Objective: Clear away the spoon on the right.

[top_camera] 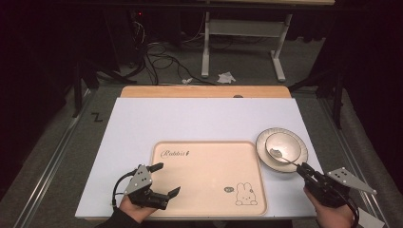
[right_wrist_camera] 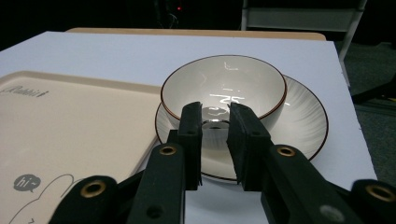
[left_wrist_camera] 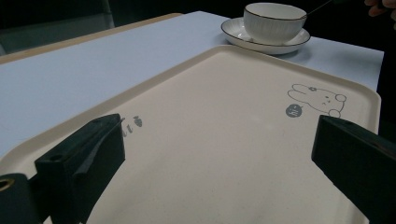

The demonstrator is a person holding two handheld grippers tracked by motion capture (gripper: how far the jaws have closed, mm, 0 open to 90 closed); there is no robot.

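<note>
A white bowl (top_camera: 288, 141) stands on a white plate (top_camera: 261, 150) with a dark rim, at the table's right. A metal spoon (top_camera: 280, 155) lies in the bowl, its handle pointing to my right gripper (top_camera: 302, 167). In the right gripper view that gripper (right_wrist_camera: 215, 112) has its jaws a narrow gap apart at the bowl's (right_wrist_camera: 224, 79) near rim, and the spoon's handle runs in between them without the pads pressing on it. My left gripper (top_camera: 167, 179) is open wide over the near left corner of the beige rabbit tray (top_camera: 209, 161), with nothing between its jaws.
A white mat (top_camera: 190, 118) covers the wooden table (top_camera: 204, 91); the tray lies on its near half, just left of the plate. Beyond the table's far edge are floor cables (top_camera: 161, 61) and the white legs of another table (top_camera: 205, 47).
</note>
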